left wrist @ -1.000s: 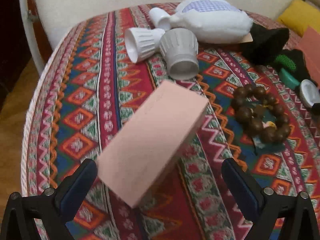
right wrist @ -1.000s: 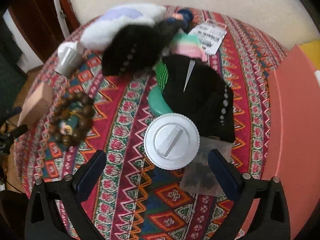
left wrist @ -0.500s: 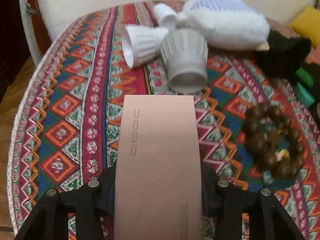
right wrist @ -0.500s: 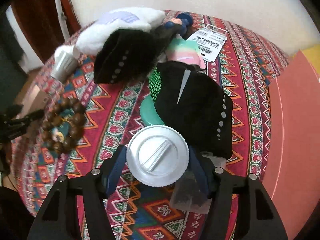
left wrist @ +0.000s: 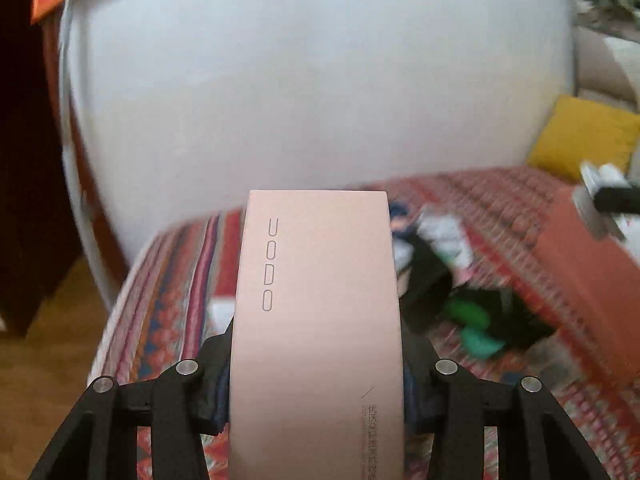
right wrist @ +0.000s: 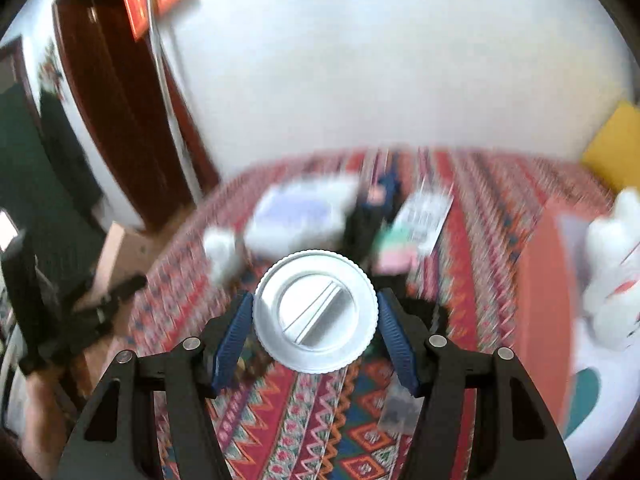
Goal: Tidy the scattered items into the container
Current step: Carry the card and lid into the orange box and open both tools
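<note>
**Both grippers loaded and held above the patterned cloth**

Left wrist view, nearest: the left gripper [left wrist: 316, 396] is clamped on a flat pale-pink rectangular cardboard box [left wrist: 316, 320] printed "UODO" along one long edge. The jaws press both long sides near the lower end, and the box stands lengthwise away from the camera, covering the middle of the view.

Right wrist view, nearest: the right gripper [right wrist: 314, 328] grips a round white ribbed plastic lid [right wrist: 315, 310] with a raised bar across its centre. The blue ribbed pads [right wrist: 234, 340] touch its rim on both sides. The lid sits clear of the cloth beneath it.

Below both: a red, blue and white zigzag-patterned woven tablecloth [right wrist: 320, 420]. A small clear plastic packet [right wrist: 398, 406] lies on it just beside the right pad.

Mid-distance, blurred by motion: a heap of black fabric with a green patch [left wrist: 472, 312], a white soft pouch with a lilac checked panel [right wrist: 300, 212] and a white printed paper tag [right wrist: 426, 212].

Right side: a salmon-red flat-walled container [right wrist: 544, 300], with a white plush toy [right wrist: 612, 272] inside it.

Farthest: a white wall [left wrist: 320, 80], a yellow cushion [left wrist: 580, 140] and a dark wooden door frame [right wrist: 120, 120].
</note>
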{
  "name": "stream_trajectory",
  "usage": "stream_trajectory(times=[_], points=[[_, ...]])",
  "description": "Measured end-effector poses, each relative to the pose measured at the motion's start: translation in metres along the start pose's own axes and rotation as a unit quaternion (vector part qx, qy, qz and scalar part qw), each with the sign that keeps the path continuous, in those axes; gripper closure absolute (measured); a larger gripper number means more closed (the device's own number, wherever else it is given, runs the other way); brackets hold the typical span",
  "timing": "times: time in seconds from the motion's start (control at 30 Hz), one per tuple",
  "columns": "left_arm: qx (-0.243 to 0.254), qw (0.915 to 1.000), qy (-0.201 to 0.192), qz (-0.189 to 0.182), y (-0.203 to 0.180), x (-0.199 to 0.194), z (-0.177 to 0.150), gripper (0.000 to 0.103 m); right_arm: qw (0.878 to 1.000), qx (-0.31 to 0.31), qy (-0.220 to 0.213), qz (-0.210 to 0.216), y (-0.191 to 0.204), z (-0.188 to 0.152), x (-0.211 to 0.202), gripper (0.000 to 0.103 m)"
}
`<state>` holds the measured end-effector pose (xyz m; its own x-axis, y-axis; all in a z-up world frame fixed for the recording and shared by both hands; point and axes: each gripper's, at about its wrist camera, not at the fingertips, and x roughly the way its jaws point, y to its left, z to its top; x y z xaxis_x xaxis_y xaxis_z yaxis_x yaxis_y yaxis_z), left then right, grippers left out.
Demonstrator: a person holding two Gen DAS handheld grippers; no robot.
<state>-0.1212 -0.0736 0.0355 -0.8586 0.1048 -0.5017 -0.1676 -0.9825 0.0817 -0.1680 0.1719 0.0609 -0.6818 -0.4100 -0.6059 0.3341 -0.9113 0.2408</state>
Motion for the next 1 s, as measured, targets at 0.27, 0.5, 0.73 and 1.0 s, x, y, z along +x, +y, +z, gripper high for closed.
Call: stream_trajectory(times=[0.27, 0.5, 0.73, 1.0], points=[[0.034, 0.9947, -0.052, -0.082, -0.105, -0.012, 0.052, 0.051, 0.990, 0.047, -0.120, -0.057, -0.050, 0.023, -0.100, 0.037], [0.098, 0.9784, -0.046, -0.176, -0.237, 0.007, 0.067, 0.051, 0.968, 0.141, -0.148, -0.144, -0.141, 0.014, -0.145, 0.037], [0.137, 0.9623, -0.013, -0.234, -0.315, 0.028, 0.063, 0.007, 0.950, 0.227, -0.120, -0.178, -0.220, 0.000, -0.149, 0.035], [0.137, 0.9712, -0.023, -0.193, -0.300, 0.019, 0.057, 0.002, 0.944, 0.233, -0.105, -0.208, -0.228, -0.005, -0.148, 0.000]])
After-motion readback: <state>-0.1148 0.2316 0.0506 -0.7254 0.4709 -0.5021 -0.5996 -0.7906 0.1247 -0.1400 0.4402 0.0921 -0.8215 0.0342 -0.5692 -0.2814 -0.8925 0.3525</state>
